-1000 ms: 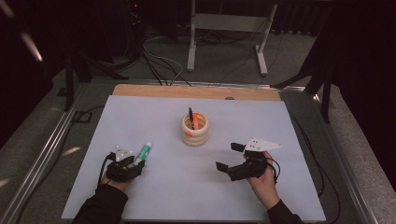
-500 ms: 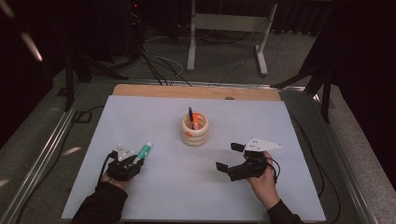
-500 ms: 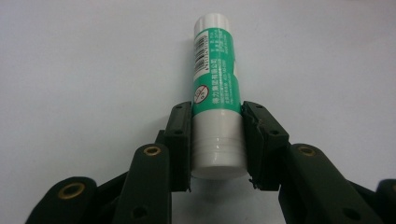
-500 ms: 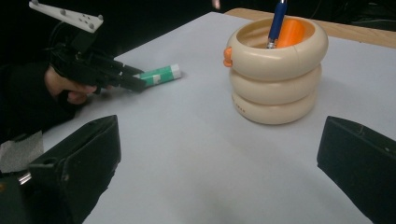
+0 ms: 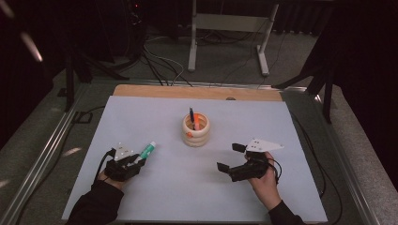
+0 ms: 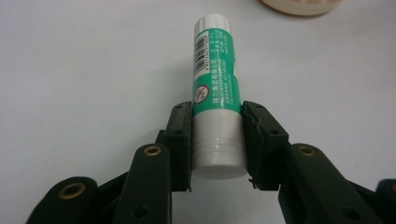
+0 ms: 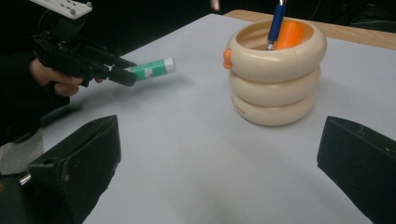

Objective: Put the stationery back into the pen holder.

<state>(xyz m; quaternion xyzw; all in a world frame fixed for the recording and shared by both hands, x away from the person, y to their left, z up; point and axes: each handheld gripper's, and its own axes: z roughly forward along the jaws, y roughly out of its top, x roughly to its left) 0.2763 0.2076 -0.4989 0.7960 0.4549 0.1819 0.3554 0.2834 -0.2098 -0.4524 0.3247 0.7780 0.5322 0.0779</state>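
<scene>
Nearest, at the near left of the pale grey table mat, the left gripper had just been closing and pinched a green-and-white glue stick by its white lower end, the stick lying low over the mat and pointing far-right toward the holder. Across at the near right, the right gripper stood with its jaws spread wide and nothing between them, while farther off, near the mat's middle, a cream ringed plastic pen holder stood upright, holding a blue pen and an orange marker.

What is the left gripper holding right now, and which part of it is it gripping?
The left gripper is shut on a green-and-white glue stick, its jaws clamping the sides near the white base end.
</scene>
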